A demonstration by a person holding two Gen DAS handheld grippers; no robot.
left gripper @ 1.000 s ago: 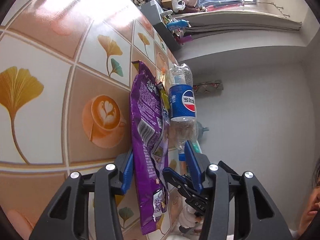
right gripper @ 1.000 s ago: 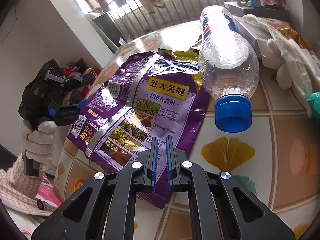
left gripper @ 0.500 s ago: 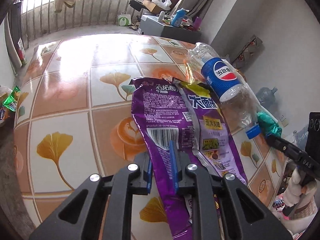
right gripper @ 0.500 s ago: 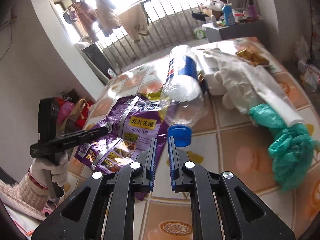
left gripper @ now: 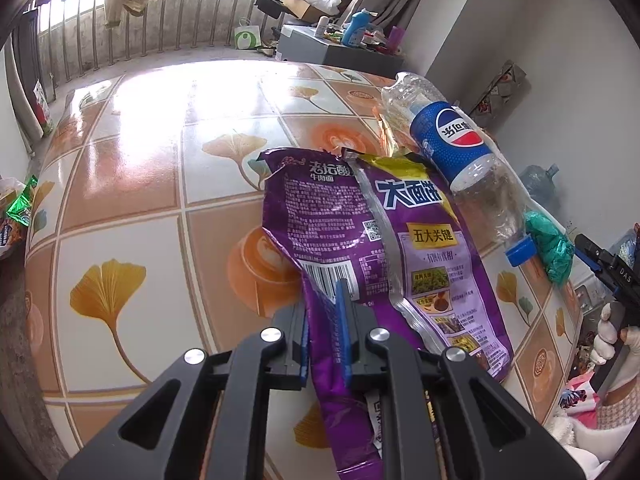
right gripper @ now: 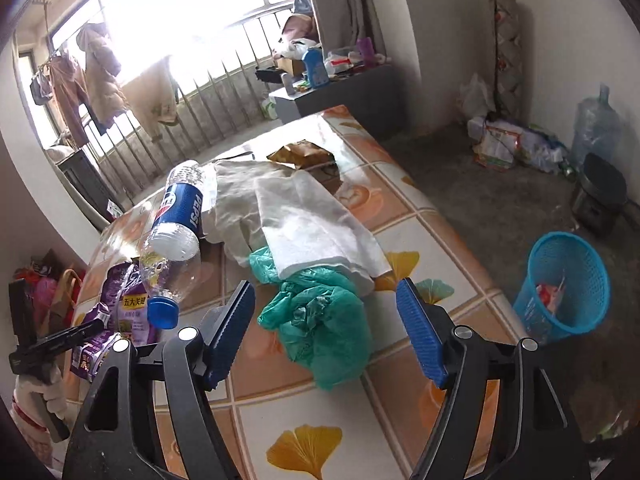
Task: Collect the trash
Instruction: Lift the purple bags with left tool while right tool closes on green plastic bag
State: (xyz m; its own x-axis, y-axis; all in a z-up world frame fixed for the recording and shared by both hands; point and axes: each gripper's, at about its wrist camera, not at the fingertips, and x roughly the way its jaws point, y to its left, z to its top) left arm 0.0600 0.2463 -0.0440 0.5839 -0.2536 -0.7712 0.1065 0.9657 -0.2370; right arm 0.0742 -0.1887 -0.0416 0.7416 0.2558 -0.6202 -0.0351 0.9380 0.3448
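Observation:
A purple noodle wrapper (left gripper: 320,216) lies on the tiled table (left gripper: 120,184). My left gripper (left gripper: 323,300) is closing, and its blue pads pinch the wrapper's near end. An empty Pepsi bottle (left gripper: 460,148) rests across the wrapper's far right corner. Beyond the bottle's cap sits a crumpled green plastic bag (left gripper: 548,244). In the right wrist view my right gripper (right gripper: 324,290) is opening wide just short of the green bag (right gripper: 320,320); nothing is between its pads. The bottle (right gripper: 180,208) and wrapper (right gripper: 132,312) lie to its left.
A white cloth (right gripper: 312,220) and a brown paper bag (right gripper: 304,154) lie behind the green bag. A blue mesh waste basket (right gripper: 564,284) stands on the floor right of the table. A gloved hand holds the left gripper (right gripper: 56,340) at the table's left edge.
The left gripper rolled upright and its jaws closed onto the purple wrapper. The right gripper swung right, from the wrapper to the green bag, and went from shut to wide open.

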